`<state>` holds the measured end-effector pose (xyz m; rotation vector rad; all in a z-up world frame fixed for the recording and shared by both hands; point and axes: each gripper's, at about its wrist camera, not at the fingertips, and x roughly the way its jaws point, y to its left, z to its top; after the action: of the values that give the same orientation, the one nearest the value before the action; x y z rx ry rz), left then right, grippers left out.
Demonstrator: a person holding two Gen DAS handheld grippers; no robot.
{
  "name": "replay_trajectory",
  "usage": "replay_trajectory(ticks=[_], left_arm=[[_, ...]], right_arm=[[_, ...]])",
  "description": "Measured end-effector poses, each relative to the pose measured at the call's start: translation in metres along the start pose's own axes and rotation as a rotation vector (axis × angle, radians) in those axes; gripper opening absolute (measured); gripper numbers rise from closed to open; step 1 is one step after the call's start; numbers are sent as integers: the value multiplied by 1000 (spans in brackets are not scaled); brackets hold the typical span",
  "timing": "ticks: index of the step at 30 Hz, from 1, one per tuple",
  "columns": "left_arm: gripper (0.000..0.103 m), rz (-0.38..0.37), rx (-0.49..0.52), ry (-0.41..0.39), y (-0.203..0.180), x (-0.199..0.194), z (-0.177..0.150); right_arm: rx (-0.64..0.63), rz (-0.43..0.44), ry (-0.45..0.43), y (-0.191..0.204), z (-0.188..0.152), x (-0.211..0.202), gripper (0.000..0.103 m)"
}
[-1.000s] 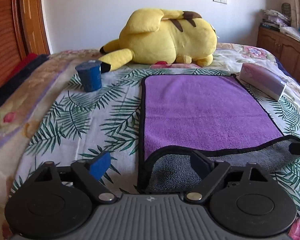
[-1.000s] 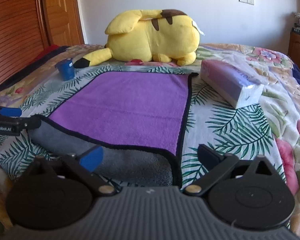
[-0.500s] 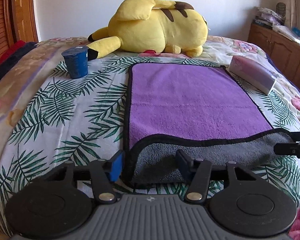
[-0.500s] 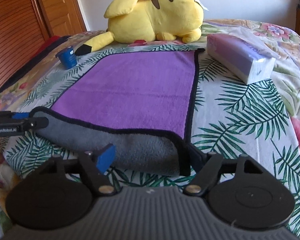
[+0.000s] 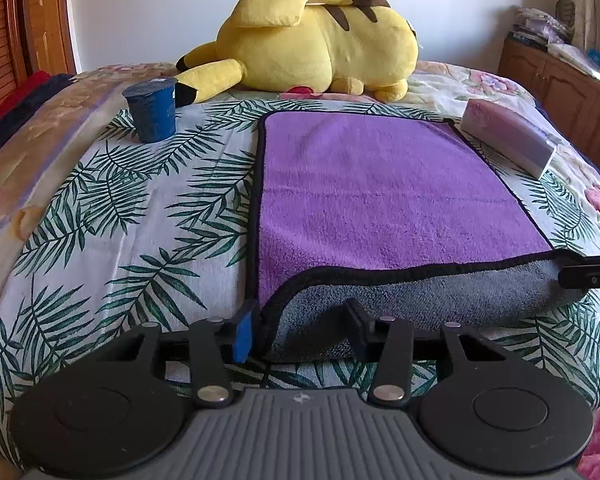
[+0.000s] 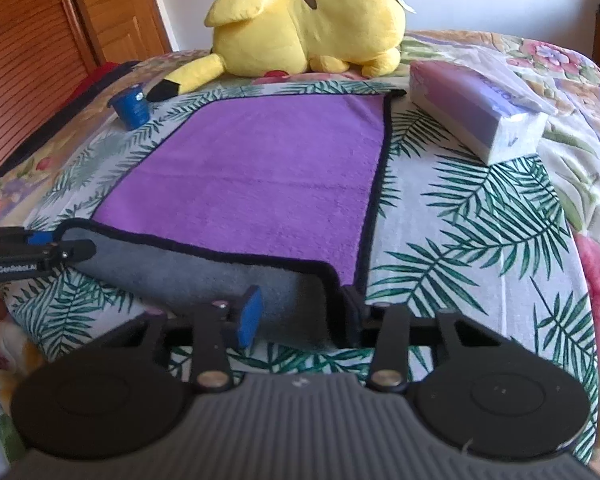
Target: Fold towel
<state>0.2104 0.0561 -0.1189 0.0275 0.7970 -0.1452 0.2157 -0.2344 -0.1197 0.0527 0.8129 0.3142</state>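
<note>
A purple towel with black trim and a grey underside lies flat on the bed; it also shows in the right wrist view. Its near edge is rolled over, showing grey. My left gripper straddles the near left corner of the rolled edge, jaws partly closed around it. My right gripper straddles the near right corner the same way. Each gripper's tip shows in the other view: the right gripper at the right edge of the left wrist view, the left gripper at the left edge of the right wrist view.
A yellow plush toy lies at the far end of the bed. A blue cup stands left of the towel. A tissue pack lies to the right. A wooden cabinet stands at the far right.
Both grippers have moved in onto the rolled near edge of the towel and their jaws have narrowed around its corners.
</note>
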Motion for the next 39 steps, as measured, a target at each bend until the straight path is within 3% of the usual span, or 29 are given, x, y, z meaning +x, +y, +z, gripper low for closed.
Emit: replay_trajectory(ticks=[7, 10, 11, 14, 20, 39], left_arm=[[46, 3, 1, 3, 0, 0, 0], [35, -8, -3, 6, -1, 0, 0], [28, -15, -5, 8, 0, -1, 0], [18, -30, 0, 7, -3, -3, 1], [12, -31, 23, -15, -6, -9, 4], [8, -27, 72, -100, -18, -34, 18]], right_arm=[[17, -22, 20, -6, -1, 2, 22], [13, -24, 19, -6, -1, 2, 16], [11, -22, 19, -7, -1, 2, 5], [7, -19, 14, -6, -2, 2, 5], [9, -18, -18, -6, 1, -3, 5], [0, 7, -107, -6, 7, -13, 4]])
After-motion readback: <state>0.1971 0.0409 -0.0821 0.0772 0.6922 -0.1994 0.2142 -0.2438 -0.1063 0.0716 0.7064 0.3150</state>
